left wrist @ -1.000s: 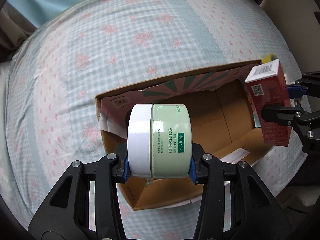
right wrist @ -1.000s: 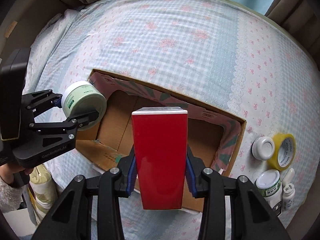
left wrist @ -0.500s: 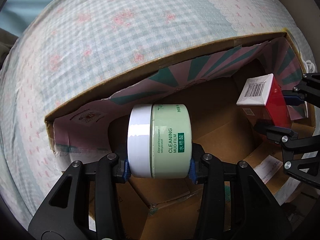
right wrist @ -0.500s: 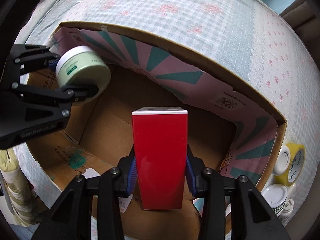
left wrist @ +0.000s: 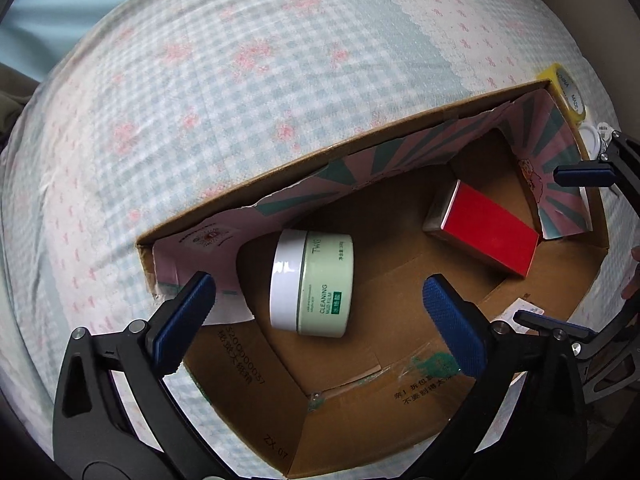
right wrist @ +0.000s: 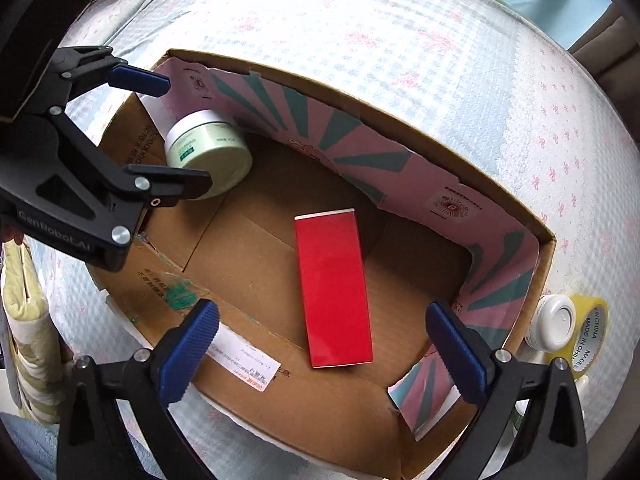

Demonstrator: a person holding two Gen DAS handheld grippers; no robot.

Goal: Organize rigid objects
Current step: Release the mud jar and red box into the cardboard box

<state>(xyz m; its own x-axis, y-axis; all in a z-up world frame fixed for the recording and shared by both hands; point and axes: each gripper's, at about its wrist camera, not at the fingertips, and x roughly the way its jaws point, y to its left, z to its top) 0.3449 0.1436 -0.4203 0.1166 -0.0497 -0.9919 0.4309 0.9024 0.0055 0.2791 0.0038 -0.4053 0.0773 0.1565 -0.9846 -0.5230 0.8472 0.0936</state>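
Note:
A pale green jar with a white lid (left wrist: 312,283) lies on its side on the floor of an open cardboard box (left wrist: 400,396), near the box's left end; it also shows in the right wrist view (right wrist: 210,152). A red carton (right wrist: 334,288) lies flat on the box floor further right, and shows in the left wrist view (left wrist: 482,227). My left gripper (left wrist: 320,320) is open and empty just above the jar. My right gripper (right wrist: 320,342) is open and empty above the red carton.
The box (right wrist: 544,240) rests on a bed with a checked blue and pink cover (left wrist: 240,80). Right of the box lie a yellow tape roll (right wrist: 590,332), a white lid (right wrist: 554,322) and small bottles. A white label (right wrist: 244,362) is stuck on the box's near flap.
Both grippers opened. The green jar dropped from my left gripper and the red carton from my right gripper onto the box floor. Both grippers have drawn back a little.

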